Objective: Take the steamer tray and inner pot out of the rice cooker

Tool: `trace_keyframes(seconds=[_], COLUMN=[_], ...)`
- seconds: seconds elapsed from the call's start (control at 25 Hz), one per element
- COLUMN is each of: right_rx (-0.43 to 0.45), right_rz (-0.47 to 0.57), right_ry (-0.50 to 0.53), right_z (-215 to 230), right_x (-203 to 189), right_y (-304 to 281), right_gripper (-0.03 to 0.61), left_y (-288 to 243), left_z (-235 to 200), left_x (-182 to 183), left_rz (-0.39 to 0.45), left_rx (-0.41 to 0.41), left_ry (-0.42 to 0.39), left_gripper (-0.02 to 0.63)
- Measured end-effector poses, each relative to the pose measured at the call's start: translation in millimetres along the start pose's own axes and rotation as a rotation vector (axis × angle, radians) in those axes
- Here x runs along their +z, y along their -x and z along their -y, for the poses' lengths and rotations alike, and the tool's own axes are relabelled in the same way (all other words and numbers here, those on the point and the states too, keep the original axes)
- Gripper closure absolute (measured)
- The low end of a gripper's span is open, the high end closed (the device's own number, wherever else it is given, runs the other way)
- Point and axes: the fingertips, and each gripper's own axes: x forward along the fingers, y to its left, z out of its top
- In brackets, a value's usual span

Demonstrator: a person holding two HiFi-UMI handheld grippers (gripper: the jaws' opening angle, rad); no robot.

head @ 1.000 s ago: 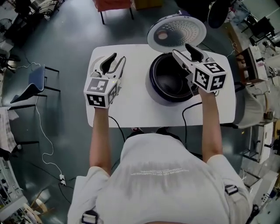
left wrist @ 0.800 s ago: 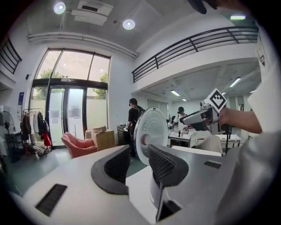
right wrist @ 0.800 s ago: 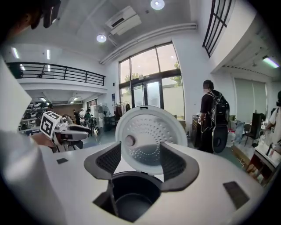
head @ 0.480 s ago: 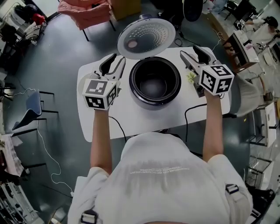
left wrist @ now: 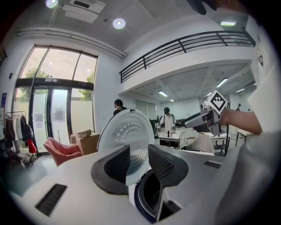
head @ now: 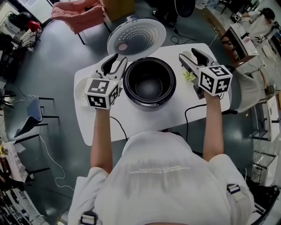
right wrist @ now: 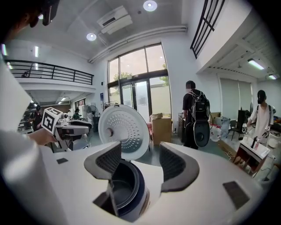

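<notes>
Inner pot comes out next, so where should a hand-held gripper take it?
Likely the inner pot by its rim, one jaw inside, one outside, from straight above: it sits sunk in the rice cooker, only its top edge exposed; the lid stands open behind.

There is one worktop [head: 131,121], and on it stands one cooker [head: 149,104] with one raised lid [head: 136,36], one pot [head: 149,85] inside and one black cable [head: 186,115] running off the near edge. There are two grippers, the left gripper [head: 118,59] and the right gripper [head: 188,53], each with two jaws and one marker cube [head: 102,92]. Beyond the worktop is one pink chair [head: 77,13], and the right gripper view shows one cardboard box [right wrist: 161,127], two people [right wrist: 193,114] standing to its right and two round ceiling lights [right wrist: 149,5].
</notes>
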Motion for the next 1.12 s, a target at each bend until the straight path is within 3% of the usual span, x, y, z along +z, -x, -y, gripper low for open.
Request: trace_keyframes(seconds=[0.4, 0.56, 1.12], right_rx=[0.061, 0.099, 0.184], right_rz=[-0.192, -0.253, -0.312], right_ry=[-0.044, -0.065, -0.094], right_z=[-5.9, -7.9, -16.4], right_x=[-78.1, -106.5, -151.3], right_y=[-35.1, -44.7, -67.7], right_gripper=[0.298, 0.302, 0.321], left_y=[-18.2, -20.1, -13.0], left_z=[15.7, 17.1, 33.8], left_x=[-106.2, -134.0, -170.9], left_rz=[-0.284, -0.356, -0.426], left_rx=[0.005, 0.049, 0.13], left_ry=[0.094, 0.131, 0.242], left_gripper=[0.469, 0.469, 0.469])
